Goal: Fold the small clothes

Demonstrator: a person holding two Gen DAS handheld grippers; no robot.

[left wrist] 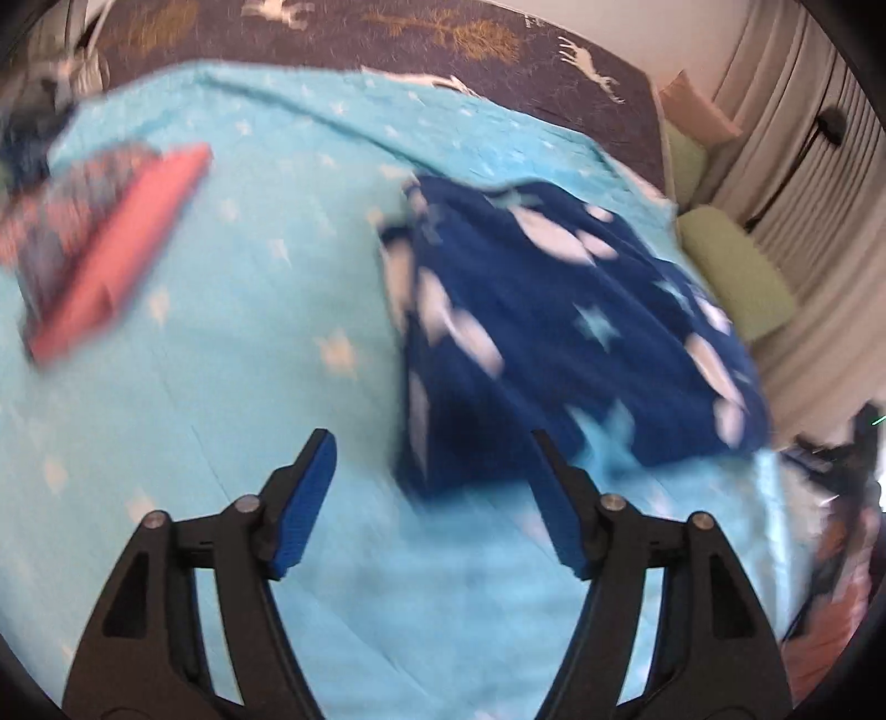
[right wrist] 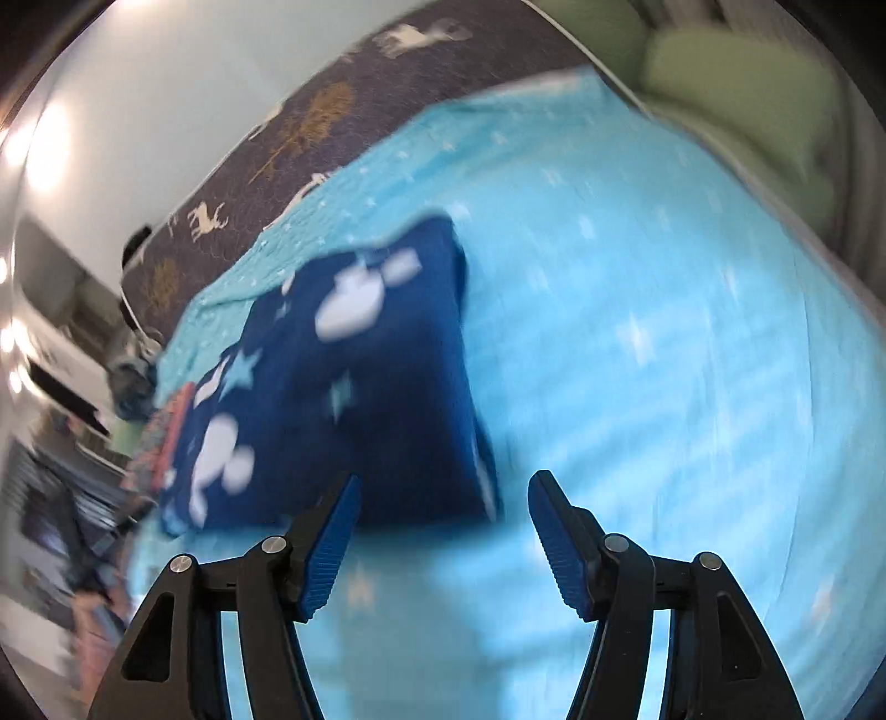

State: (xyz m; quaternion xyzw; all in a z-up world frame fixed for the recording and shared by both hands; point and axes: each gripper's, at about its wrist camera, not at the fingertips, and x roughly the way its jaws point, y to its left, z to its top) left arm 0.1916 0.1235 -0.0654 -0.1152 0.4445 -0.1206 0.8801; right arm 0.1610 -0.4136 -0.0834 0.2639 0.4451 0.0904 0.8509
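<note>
A light blue star-print blanket (left wrist: 232, 387) fills both views under the jaws, with a dark deer-print cover (left wrist: 498, 39) beyond its far edge. The navy garment (left wrist: 554, 332) with white shapes lies flat on the blanket, just ahead and right of the left gripper (left wrist: 434, 498) and ahead-left of the right gripper (right wrist: 443, 526). Both sets of jaws stand open and empty. A pink-edged garment (left wrist: 111, 249), blurred, lies far left of the left jaws.

1. A home bedroom was indicated by a bed spread with a light blue star-printed blanket (left wrist: 221, 387).
2. A dark deer-patterned cover (left wrist: 498, 44) was seen along its far edge.
3. Green pillows (left wrist: 736, 266) and pleated curtains (left wrist: 803, 138) were shown beside it.
</note>
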